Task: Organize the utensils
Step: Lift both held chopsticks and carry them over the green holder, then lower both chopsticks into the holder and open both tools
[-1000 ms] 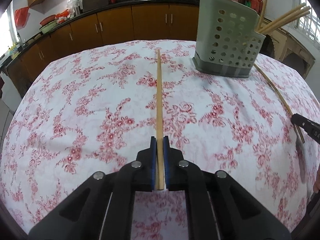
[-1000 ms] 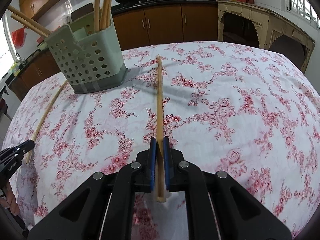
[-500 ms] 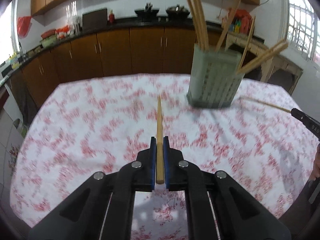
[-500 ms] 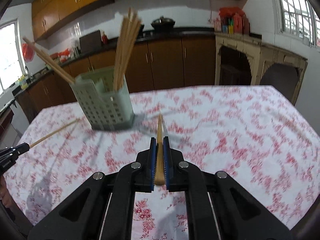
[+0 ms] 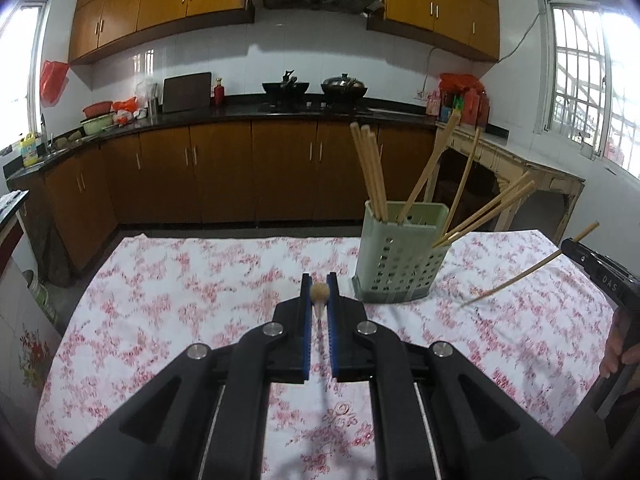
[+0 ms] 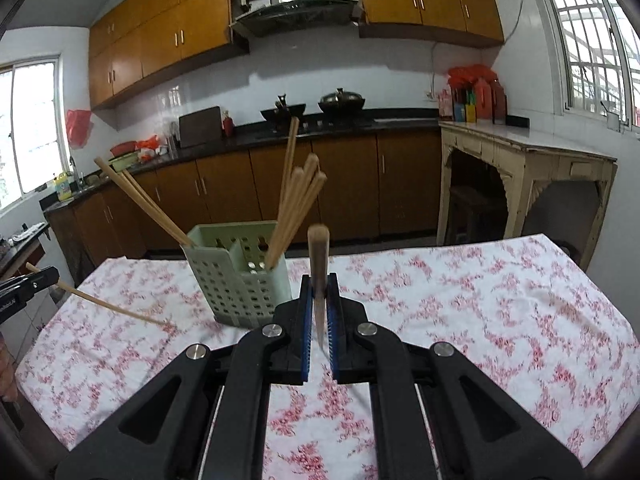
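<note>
A pale green perforated utensil holder (image 5: 400, 268) stands on the floral tablecloth (image 5: 180, 288) with several wooden chopsticks leaning in it. My left gripper (image 5: 319, 282) is shut on a wooden chopstick (image 5: 320, 293), seen nearly end-on, above the table and left of the holder. At the right edge of that view, the right gripper (image 5: 570, 245) carries a slanting chopstick (image 5: 516, 282). In the right wrist view, my right gripper (image 6: 319, 280) is shut on its chopstick (image 6: 318, 248), just right of the holder (image 6: 240, 280). The left gripper (image 6: 50, 274) with its chopstick (image 6: 112, 306) shows at the left edge.
Brown kitchen cabinets (image 5: 224, 172) and a dark counter with pots run behind the table. A cream side table (image 6: 520, 176) stands at the back right. A hand (image 5: 620, 352) grips the right tool's handle. The tablecloth's near right part (image 6: 500, 320) is bare.
Both grippers have risen well above the table, each lifting its chopstick off the cloth. The chopsticks lay flat a second ago; now both hang in the air with tips slanting down.
</note>
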`<state>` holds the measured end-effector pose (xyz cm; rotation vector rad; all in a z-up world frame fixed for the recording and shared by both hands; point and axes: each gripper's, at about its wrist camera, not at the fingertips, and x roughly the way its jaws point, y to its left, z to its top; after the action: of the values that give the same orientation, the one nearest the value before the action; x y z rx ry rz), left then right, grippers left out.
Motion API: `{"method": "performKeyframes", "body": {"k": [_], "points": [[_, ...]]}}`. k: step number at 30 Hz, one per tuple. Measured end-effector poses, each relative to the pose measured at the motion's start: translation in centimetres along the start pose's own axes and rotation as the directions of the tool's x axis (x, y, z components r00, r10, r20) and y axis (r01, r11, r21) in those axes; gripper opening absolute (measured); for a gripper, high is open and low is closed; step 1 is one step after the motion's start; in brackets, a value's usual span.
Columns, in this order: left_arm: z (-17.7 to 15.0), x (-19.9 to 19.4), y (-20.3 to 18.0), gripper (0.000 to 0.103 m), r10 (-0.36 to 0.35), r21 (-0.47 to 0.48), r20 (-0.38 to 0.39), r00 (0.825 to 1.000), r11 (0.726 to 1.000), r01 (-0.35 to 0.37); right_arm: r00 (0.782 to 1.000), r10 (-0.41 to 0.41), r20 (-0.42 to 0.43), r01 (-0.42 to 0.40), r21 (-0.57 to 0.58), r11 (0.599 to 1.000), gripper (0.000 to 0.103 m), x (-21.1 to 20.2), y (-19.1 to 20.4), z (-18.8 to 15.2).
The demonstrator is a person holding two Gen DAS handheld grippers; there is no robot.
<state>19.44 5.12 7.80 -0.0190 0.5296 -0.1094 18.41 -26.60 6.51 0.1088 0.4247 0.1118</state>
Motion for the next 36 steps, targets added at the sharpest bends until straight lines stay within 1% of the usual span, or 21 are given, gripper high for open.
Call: {"method": "performKeyframes", "body": {"k": [6, 11, 19, 23, 28, 32, 36], "points": [[0.9, -0.9, -0.7, 0.008, -0.027, 0.010, 0.018, 0.999, 1.000, 0.027, 1.000, 0.015, 0.016, -0.015, -0.009, 1.000, 0.007, -0.6, 0.6, 1.3], [2.4, -2.4, -2.0, 0.008, -0.075, 0.029, 0.041, 0.996, 0.997, 0.074, 0.998, 0.052, 0.035, -0.052, 0.007, 0.999, 0.007, -1.9, 0.5, 3.5], [6.4, -4.9, -5.2, 0.008, -0.152, 0.053, 0.108, 0.982, 0.988, 0.147, 0.988, 0.131, 0.079, -0.133, 0.029, 0.991, 0.007, -4.2, 0.7, 7.6], [8.6, -5.9, -7.4, 0.008, -0.175, 0.061, 0.149, 0.973, 0.984, 0.168, 0.982, 0.148, 0.114, -0.151, 0.013, 0.989, 0.007, -4.9, 1.3, 9.2], [11.4, -5.8, -9.1, 0.008, -0.156, 0.040, 0.203, 0.967, 0.988, 0.151, 0.977, 0.156, 0.147, -0.156, -0.011, 0.988, 0.007, -4.5, 2.2, 10.7], [13.7, -4.8, -9.7, 0.008, -0.093, 0.022, 0.254, 0.963, 0.996, 0.090, 0.976, 0.150, 0.158, -0.148, -0.022, 0.989, 0.007, -3.0, 2.8, 11.6], [14.6, -3.0, -9.7, 0.008, -0.046, 0.017, 0.255, 0.966, 0.999, 0.043, 0.978, 0.151, 0.144, -0.150, -0.014, 0.989, 0.007, -0.6, 3.3, 11.9]]}}
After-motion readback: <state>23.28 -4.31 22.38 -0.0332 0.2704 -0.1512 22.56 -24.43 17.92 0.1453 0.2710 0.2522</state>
